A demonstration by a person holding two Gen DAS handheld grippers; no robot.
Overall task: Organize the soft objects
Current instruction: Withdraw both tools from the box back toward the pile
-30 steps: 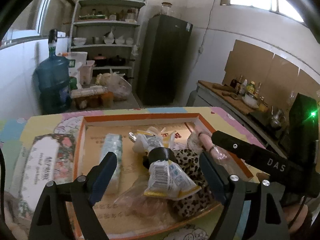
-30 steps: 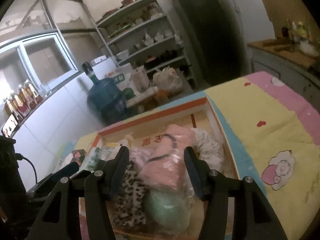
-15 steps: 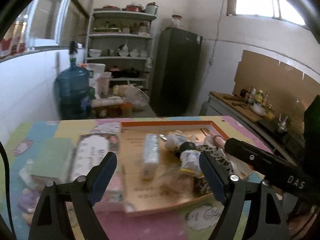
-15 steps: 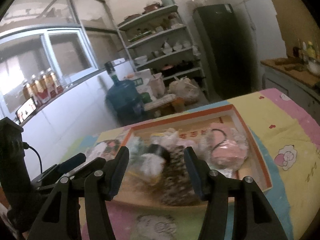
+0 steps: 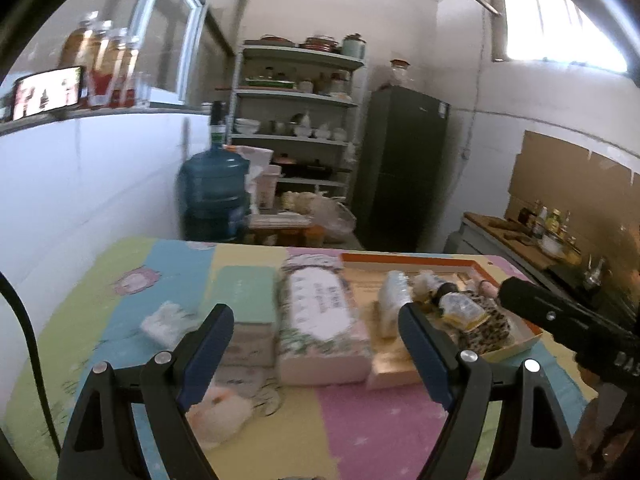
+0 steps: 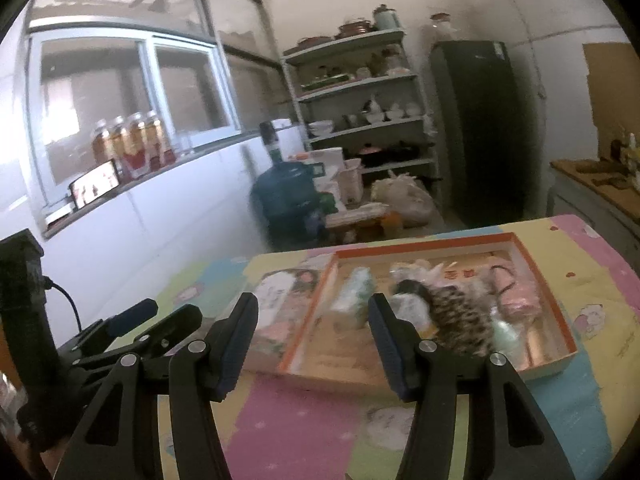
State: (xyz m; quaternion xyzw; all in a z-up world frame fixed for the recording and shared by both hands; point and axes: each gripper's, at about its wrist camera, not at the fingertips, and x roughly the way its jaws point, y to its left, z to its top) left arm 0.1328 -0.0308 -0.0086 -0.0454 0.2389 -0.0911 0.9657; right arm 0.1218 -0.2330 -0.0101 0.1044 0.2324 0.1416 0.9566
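An orange-rimmed shallow box (image 6: 432, 240) on the mat holds soft items: a leopard-print pouch (image 6: 460, 316), a pink bagged item (image 6: 516, 292), a pale green tissue pack (image 6: 356, 292). In the left wrist view the box (image 5: 528, 336) is at the right, with the tissue pack (image 5: 390, 298) and leopard pouch (image 5: 486, 324) inside. My left gripper (image 5: 316, 344) is open and empty above the mat, left of the box. My right gripper (image 6: 312, 336) is open and empty, in front of the box's left end. A cream fluffy item (image 5: 220, 412) lies on the mat near the left fingers.
A floral tissue box (image 5: 320, 316) and a green-topped box (image 5: 244, 300) sit left of the orange box. A small white pack (image 5: 166, 322) lies further left. The right gripper's black body (image 5: 568, 328) crosses the right side. Beyond the table stand a water jug (image 5: 212, 196), shelves and a fridge.
Both grippers have pulled back from the box and swung left. More of the mat and the boxes to the left have come into view. Both stay open and empty.
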